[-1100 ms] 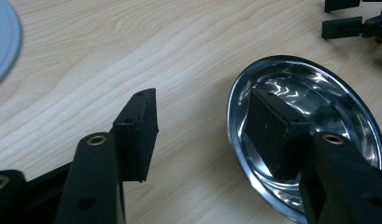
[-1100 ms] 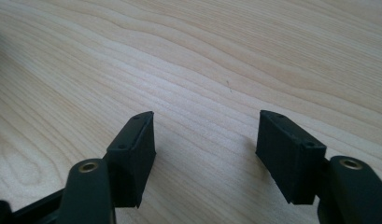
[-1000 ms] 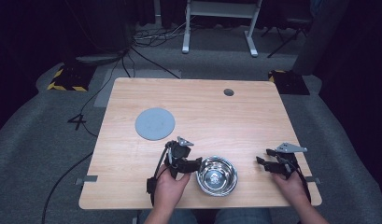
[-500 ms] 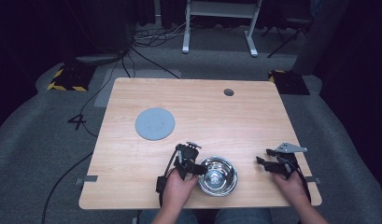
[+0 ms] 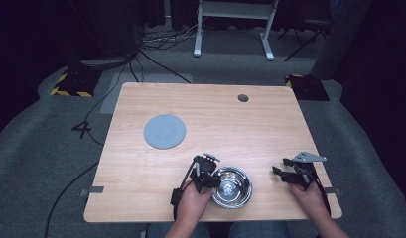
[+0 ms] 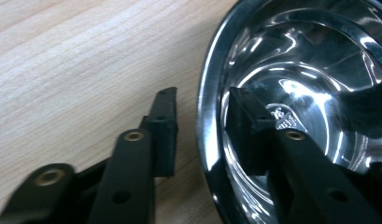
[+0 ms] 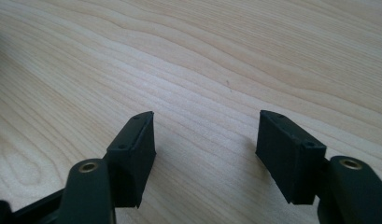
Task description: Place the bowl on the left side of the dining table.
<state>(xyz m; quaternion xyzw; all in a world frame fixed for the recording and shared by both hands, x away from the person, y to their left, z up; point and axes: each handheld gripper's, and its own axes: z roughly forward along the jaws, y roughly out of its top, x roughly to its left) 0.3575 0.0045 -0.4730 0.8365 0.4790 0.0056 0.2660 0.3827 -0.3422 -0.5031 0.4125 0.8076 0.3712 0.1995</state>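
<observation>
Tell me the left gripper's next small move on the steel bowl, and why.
Probably finish closing. The left gripper straddles the steel bowl at its rim, one finger outside, one inside. Its fingers have just been closing, yet a gap still shows beside the rim, so the grip looks unfinished.

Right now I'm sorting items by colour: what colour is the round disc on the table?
Blue-grey, plain; the disc shows best in the high view.

- A flat round grey disc (image 5: 164, 131) is being seen lying on the light wooden table (image 5: 270, 124).
- A small dark round hole (image 5: 243, 97) is being shown near the far edge.
</observation>
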